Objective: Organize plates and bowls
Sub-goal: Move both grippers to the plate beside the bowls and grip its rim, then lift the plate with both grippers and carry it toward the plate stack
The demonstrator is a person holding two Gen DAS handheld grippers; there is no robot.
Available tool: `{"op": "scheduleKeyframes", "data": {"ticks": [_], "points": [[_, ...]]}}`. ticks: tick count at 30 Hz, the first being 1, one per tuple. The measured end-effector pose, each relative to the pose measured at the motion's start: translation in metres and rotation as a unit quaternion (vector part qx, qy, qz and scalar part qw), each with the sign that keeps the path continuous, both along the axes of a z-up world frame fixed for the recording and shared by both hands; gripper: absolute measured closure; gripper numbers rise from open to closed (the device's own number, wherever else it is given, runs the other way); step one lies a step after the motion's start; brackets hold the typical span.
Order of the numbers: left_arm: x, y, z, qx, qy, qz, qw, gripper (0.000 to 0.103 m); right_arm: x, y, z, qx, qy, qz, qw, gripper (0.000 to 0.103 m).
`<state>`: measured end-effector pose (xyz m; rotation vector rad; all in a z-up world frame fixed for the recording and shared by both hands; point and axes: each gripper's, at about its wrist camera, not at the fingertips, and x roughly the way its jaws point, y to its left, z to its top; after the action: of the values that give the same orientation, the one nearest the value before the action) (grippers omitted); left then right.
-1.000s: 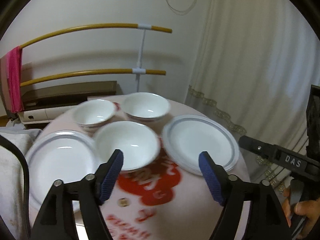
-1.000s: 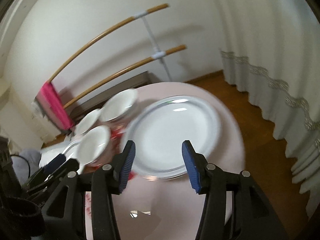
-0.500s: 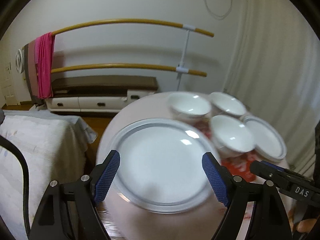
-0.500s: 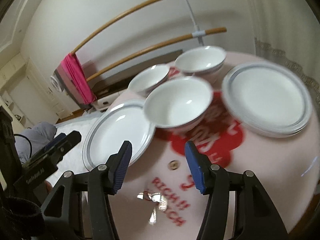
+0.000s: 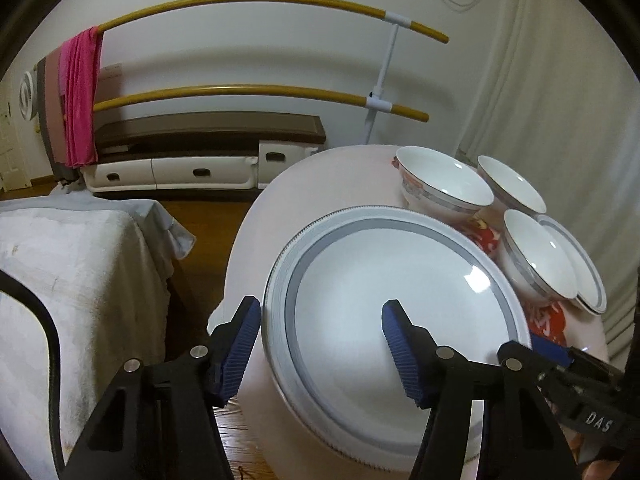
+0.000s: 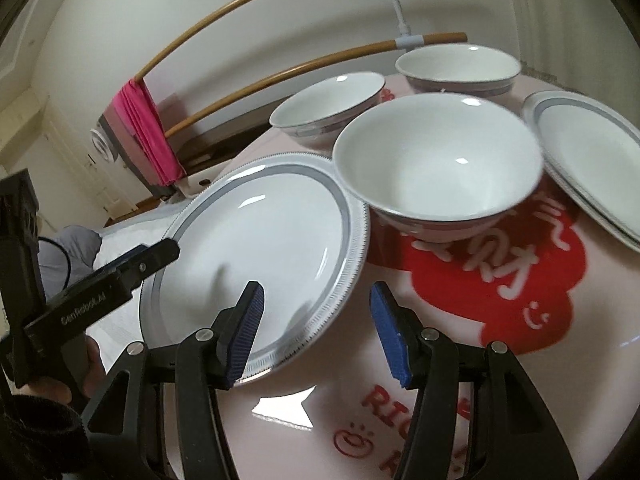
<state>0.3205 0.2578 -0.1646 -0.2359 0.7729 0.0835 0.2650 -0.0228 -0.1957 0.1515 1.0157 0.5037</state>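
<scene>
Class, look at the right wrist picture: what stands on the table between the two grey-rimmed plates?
A white bowl, its near rim overhanging the left plate; the other plate lies to its right. The right wrist view shows this best.

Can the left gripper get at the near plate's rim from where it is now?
Probably yes. The left gripper already straddles the rim of the near plate, its jaws closing, pads not yet pressing. The right gripper straddles the opposite edge without blocking it.

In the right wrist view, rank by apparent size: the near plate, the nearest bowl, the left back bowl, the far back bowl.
1. Near plate, largest.
2. Nearest bowl.
3. Left back bowl and far back bowl: they look about alike, and distance from the camera makes ranking unsure.
</scene>
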Motion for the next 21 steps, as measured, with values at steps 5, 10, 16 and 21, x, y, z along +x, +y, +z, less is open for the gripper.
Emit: {"op": "scheduleKeyframes", "data": {"ticks": [5,10,16,21], "points": [[0.019,0.014,-0.012,-0.003,0.011,0.001,0.9999,0.063,0.005,0.005,-0.008,0.011,0.004,0.007,1.0,0.05],[0.036,0.02,-0.021,-0.004,0.024,-0.003,0.9997,0.069,0.01,0.005,-0.012,0.018,0.009,0.012,1.0,0.065],[0.048,0.023,-0.032,-0.013,0.024,0.0,0.9996,0.075,0.014,-0.005,-0.015,0.025,0.018,0.009,0.999,0.082],[0.042,0.024,-0.032,-0.009,0.017,0.009,0.9998,0.08,0.012,-0.007,-0.014,0.027,0.019,0.012,0.999,0.082]]}}
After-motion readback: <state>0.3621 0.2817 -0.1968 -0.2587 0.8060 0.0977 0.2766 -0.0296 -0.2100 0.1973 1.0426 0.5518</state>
